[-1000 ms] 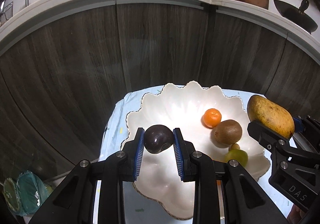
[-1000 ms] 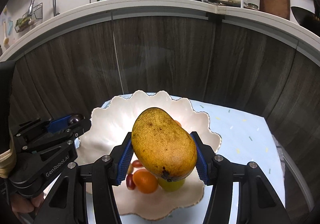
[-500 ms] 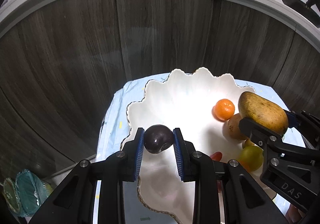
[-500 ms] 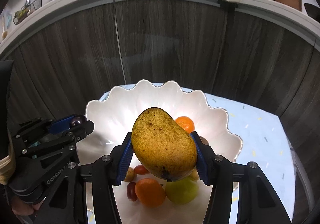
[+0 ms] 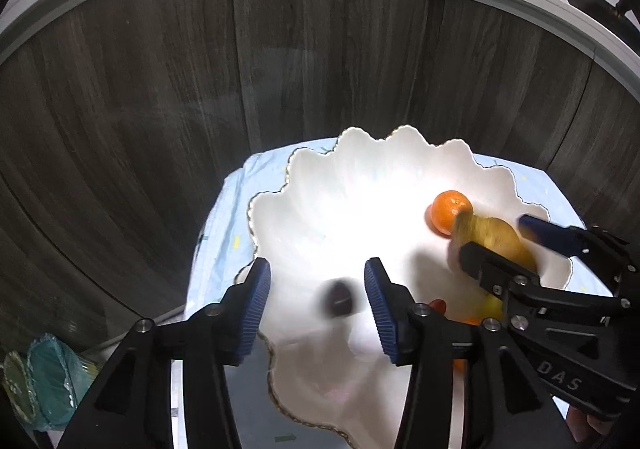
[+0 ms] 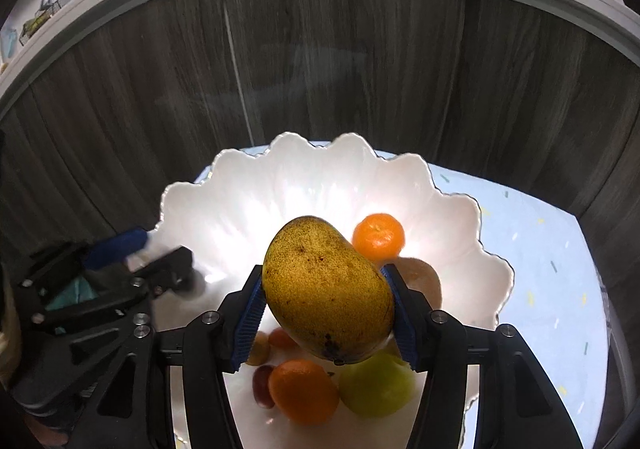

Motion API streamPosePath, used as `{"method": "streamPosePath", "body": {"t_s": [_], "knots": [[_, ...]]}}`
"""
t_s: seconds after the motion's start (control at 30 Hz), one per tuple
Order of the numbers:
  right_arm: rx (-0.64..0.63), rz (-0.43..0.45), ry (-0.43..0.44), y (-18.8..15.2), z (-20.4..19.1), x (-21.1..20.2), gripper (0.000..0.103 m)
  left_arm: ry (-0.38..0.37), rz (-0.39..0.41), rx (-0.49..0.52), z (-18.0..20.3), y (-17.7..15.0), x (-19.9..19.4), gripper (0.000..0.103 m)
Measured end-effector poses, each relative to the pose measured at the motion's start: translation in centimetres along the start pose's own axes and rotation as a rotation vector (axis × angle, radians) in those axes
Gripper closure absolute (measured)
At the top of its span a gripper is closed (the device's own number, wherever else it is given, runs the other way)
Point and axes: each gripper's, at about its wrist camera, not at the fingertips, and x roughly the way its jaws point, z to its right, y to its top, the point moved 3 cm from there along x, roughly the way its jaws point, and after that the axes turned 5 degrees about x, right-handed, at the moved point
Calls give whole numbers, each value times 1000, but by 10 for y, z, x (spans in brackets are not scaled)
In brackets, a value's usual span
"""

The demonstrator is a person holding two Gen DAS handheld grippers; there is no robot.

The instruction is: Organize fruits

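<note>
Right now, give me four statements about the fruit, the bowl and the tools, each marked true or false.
1. The mango sits between the right tool's pads. True; its jaws are opening.
2. The left tool grips the dark plum. False: the plum is loose between the pads, over the white bowl; the jaws are opening.
3. The bowl holds no citrus. False: one orange and a second orange lie in it.
4. A green fruit lies in the bowl. True.

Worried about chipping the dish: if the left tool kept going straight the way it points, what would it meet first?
Probably the small dark round fruit, blurred between the opening left tool, with the white scalloped bowl just behind it; depth is unclear.
</note>
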Motion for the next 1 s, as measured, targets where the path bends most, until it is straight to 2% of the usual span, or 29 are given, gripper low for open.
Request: {"method": "streamPosePath", "body": {"t_s": [0.03,0.07,0.2,0.4,0.7,1.0], "knots": [[9,9,-7,0,3,-2,25,5,0,-4,-1,0,-1,49],[18,15,-11,0,5,-4,21,5,1,-10,-2,0,-2,43],[33,25,-31,-2,14,-11,19,19,15,-11,-1,0,-9,29],[61,38,-47,-9,23,-26,12,54,37,-2,1,-1,-25,14],[64,82,-56,-9,20,-61,12,66,75,-5,5,-2,-58,8],[73,135,-52,-14,17,-100,12,75,105,-1,11,-8,-92,7]]}}
